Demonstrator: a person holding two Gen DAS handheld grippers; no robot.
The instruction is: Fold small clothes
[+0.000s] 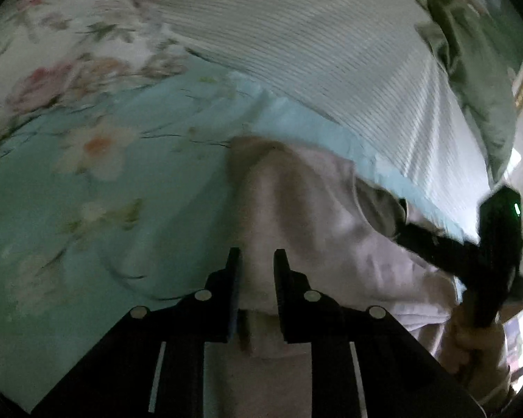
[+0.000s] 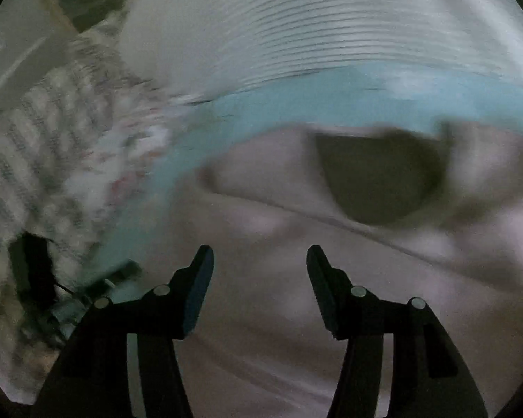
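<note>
A pale pink garment (image 1: pixel 317 216) lies on the teal floral bedsheet (image 1: pixel 87 188). My left gripper (image 1: pixel 258 261) is shut on a fold of the pink garment, which bunches up between the fingers. My right gripper (image 2: pixel 259 257) is open just above the same garment (image 2: pixel 279 299), near its dark neck opening (image 2: pixel 380 181). The right gripper also shows in the left wrist view (image 1: pixel 401 209), with its fingers at the neck opening. Both views are motion-blurred.
A white striped pillow or cover (image 1: pixel 331 52) lies beyond the garment, also in the right wrist view (image 2: pixel 313 24). A green floral pillow (image 1: pixel 470 69) sits at the far right. A patterned grey-white cloth (image 2: pixel 45 146) lies at the left.
</note>
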